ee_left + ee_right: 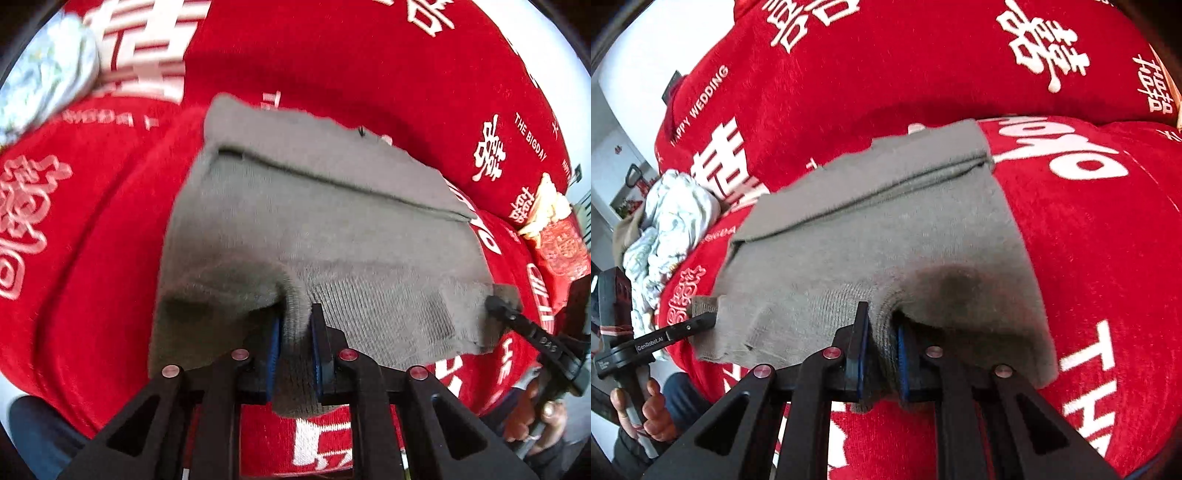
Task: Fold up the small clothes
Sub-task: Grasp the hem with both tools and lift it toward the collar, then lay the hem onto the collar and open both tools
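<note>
Both grippers clamp the near edge of the grey knit garment (pixel 317 221): left gripper (pixel 295 332) at its left corner, right gripper (pixel 881 332) at its right, over the red blanket (pixel 1089 240).

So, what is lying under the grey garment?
The grey garment lies on a red blanket with white lettering, and both grippers, left and right, pinch its near edge. Whatever lies beneath its middle is covered.

Red plush cover (pixel 849 85) with white wedding lettering spans the surface; crumpled pale printed cloth (pixel 665 225) at its edge; white wall (pixel 639 55) behind, daylight.
</note>
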### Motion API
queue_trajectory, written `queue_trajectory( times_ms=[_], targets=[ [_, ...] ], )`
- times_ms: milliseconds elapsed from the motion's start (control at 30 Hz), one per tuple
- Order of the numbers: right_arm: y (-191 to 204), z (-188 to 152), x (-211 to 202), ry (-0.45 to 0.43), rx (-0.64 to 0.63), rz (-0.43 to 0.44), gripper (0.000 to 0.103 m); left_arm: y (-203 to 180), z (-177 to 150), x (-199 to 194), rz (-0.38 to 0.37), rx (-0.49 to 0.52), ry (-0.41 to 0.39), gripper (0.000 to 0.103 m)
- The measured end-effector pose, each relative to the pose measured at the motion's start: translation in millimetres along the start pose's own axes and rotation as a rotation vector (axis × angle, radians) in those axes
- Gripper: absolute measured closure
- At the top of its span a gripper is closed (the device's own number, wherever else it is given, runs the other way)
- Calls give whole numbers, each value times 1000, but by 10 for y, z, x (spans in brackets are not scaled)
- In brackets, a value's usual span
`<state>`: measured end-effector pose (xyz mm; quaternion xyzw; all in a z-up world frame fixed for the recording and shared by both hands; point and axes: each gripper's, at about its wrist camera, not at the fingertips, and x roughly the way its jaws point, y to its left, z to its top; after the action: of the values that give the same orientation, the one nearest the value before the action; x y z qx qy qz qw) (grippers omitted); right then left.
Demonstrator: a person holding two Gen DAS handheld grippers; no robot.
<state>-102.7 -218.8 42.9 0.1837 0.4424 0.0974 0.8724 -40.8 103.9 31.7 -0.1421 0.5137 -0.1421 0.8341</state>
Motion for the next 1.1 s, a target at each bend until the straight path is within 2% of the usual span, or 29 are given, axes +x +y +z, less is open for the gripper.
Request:
queue_trajectory(
  times_ms=[33,67,100,133,167,200,300,467,500,533,567,600,633,867,1000,1100],
  targets=[
    [-3,-9,0,7,3,9,80,36,-27,14,-33,-19,11,65],
    [-15,-26,0,14,5,25,70,95,-54,-9,-97,-46,2,54],
    [-36,-44,-8,16,4,41,59,129,-82,-41,-126,-64,-15,35],
    [-49,-72,-36,7,1,47,52,153,-112,-88,-128,-82,-35,25],
    [-62,-95,-66,-2,1,47,42,164,-138,-133,-116,-93,-53,25],
    [-76,-121,-107,-12,5,54,37,164,-164,-158,-115,-90,-60,25],
    [-137,-188,-200,-29,41,89,37,129,-198,-141,-120,-94,-40,25],
    [-209,-183,-209,-18,102,139,37,-106,-166,-44,-127,-44,-29,25],
    [-187,-174,-183,-12,96,138,37,-142,-154,-3,-114,-37,-22,26],
    [-155,-167,-145,-2,80,135,37,-160,-148,35,-104,-35,-17,40],
    [-109,-164,-95,10,54,127,44,-172,-141,53,-100,-30,-16,56],
    [-82,-159,-64,22,35,118,76,-179,-128,82,-90,-21,-1,88],
    [-47,-153,-18,44,15,107,86,-172,-117,90,-89,-22,8,91],
    [12,-42,-347,-44,-11,165,87,-127,-26,-361,-116,-29,-135,91],
    [81,130,-525,-102,-11,187,87,-230,71,-460,-76,8,-176,91],
    [109,212,-570,-124,-10,180,87,-264,141,-517,-80,2,-204,91]
  ],
)
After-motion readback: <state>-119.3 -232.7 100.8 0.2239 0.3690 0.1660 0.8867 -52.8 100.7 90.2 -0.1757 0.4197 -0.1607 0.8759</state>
